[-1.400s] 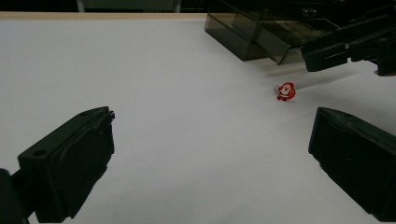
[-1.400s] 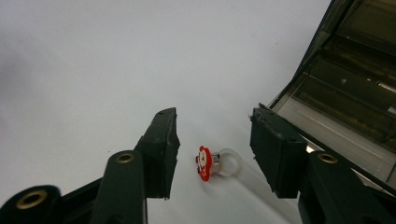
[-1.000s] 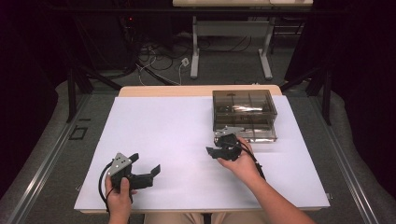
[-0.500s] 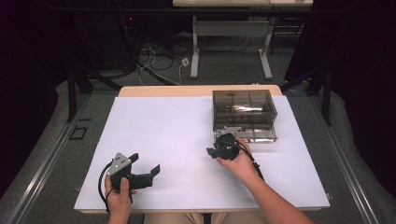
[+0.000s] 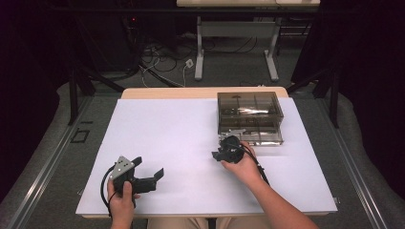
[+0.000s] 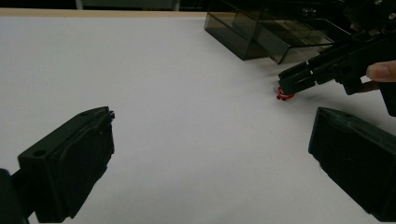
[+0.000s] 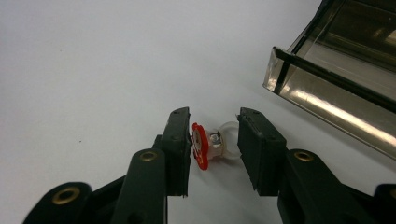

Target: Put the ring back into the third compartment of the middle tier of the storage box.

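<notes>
A small toy ring point(image 7: 203, 149) with a red flower top and a clear band lies on the white table point(image 5: 181, 129), also seen as a red speck, the ring point(image 6: 282, 94). My right gripper point(image 7: 215, 140) straddles it, and its jaws have just been closing. One pad touches the red flower. The other stands at the band's edge, and no squeeze shows. From above, the right gripper point(image 5: 220, 152) sits just in front of the smoky clear drawer box point(image 5: 248, 112). My left gripper point(image 5: 149, 167) rests open and empty near the front left.
The drawer box's bottom drawer point(image 7: 336, 93) is pulled out toward the right gripper, close beside the ring. The box holds small items, too dim to make out. The right gripper point(image 6: 322, 74) shows in the left gripper view at the far right.
The right gripper's jaws have drawn slightly closer together in front of the box. Both hands stay about where they were.
</notes>
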